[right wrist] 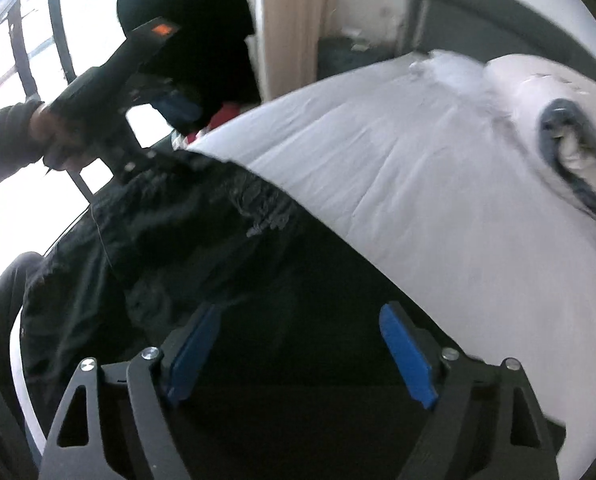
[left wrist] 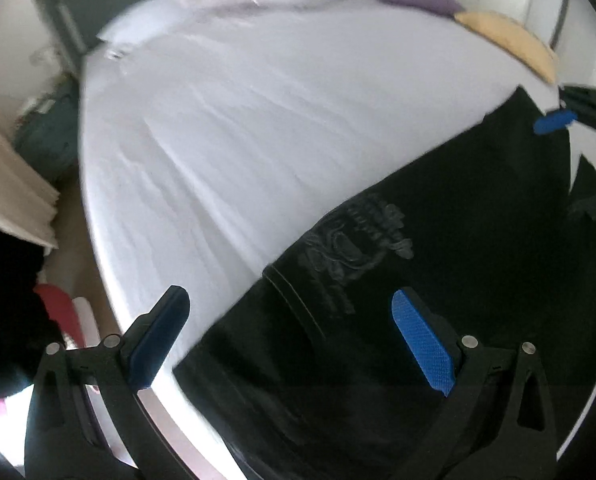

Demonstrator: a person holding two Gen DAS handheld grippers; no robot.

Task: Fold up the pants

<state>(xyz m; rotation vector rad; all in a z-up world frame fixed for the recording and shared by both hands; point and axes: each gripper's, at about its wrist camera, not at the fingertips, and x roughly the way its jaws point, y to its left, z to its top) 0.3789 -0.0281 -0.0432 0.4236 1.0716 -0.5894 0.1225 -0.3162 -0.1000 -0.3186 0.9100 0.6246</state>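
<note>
You are holding both grippers above black pants (left wrist: pixel 437 248) that are lying spread flat on the white bed sheet (left wrist: pixel 258 128), close to the near edge of the bed. Your left gripper (left wrist: pixel 290 336) is standing wide open with nothing between its blue pads (left wrist: pixel 421 344); one finger is over the sheet, the other over the pants. Your right gripper (right wrist: pixel 301 352) is also gaping wide over the dark cloth, gripping nothing. A white pillow (right wrist: pixel 537 92) is lying at the head of the bed.
</note>
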